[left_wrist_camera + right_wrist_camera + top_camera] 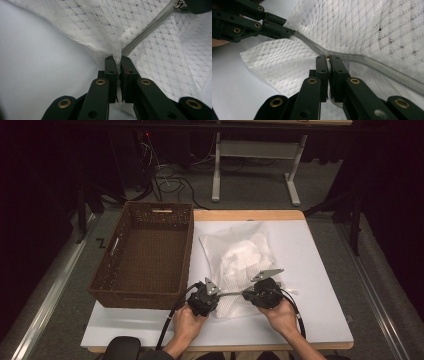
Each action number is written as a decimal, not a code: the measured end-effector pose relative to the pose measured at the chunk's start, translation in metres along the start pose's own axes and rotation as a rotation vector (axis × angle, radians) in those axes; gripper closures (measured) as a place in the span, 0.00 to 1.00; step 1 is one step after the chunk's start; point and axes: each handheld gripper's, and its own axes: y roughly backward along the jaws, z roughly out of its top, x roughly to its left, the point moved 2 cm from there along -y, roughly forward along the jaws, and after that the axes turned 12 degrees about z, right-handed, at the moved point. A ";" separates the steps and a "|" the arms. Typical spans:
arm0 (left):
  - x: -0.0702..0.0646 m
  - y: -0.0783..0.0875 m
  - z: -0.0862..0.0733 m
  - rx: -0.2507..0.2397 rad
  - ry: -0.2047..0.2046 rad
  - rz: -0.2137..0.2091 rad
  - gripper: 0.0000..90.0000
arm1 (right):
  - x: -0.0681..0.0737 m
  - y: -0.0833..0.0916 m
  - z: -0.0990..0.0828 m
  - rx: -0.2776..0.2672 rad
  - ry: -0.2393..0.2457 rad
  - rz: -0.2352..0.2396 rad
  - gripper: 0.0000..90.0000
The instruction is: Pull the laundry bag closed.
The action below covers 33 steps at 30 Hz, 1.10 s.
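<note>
A white mesh zip bag (239,254) with white cloth inside lies on the white table (315,270). Its grey zipper (232,294) runs along the near edge, pulled taut between my two grippers. My left gripper (220,295) is shut on the bag's fabric at the zipper's left end; in the left gripper view (118,60) the mesh (155,50) is pinched between the pads beside the zipper (147,30). My right gripper (246,294) is shut on the zipper pull; in the right gripper view (328,58) the zipper (387,71) passes under its jaws, and the left gripper (292,32) shows farther along it.
A brown wicker basket (140,297) stands on the table's left, close to my left hand, with nothing seen inside. Bare table lies to the right of the bag. Beyond the table are a white desk frame (216,170) and cables on the floor.
</note>
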 end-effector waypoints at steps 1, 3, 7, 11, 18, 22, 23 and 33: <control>0.000 0.000 0.000 0.000 -0.001 0.000 0.94 | 0.000 0.000 0.000 -0.003 0.001 -0.001 0.98; 0.000 0.000 0.000 0.000 -0.001 0.000 0.94 | -0.001 0.002 -0.001 -0.004 -0.003 -0.006 0.98; 0.000 0.000 0.000 0.000 -0.002 0.000 0.94 | -0.003 0.005 -0.002 -0.007 -0.001 -0.010 0.98; 0.000 0.000 0.000 0.000 -0.003 0.001 0.94 | -0.004 0.006 -0.003 -0.006 0.002 -0.010 0.98; 0.000 0.000 0.000 -0.001 -0.003 0.000 0.94 | -0.005 0.009 -0.004 -0.003 -0.002 -0.018 0.98; 0.000 0.000 0.000 -0.001 -0.003 0.000 0.94 | -0.006 0.012 -0.006 -0.005 -0.003 -0.022 0.98; 0.000 0.000 0.000 -0.001 -0.003 0.000 0.94 | -0.006 0.012 -0.006 -0.008 -0.010 -0.025 0.98; 0.000 0.000 0.000 -0.001 -0.004 0.002 0.94 | -0.007 0.013 -0.007 -0.010 0.008 -0.021 0.98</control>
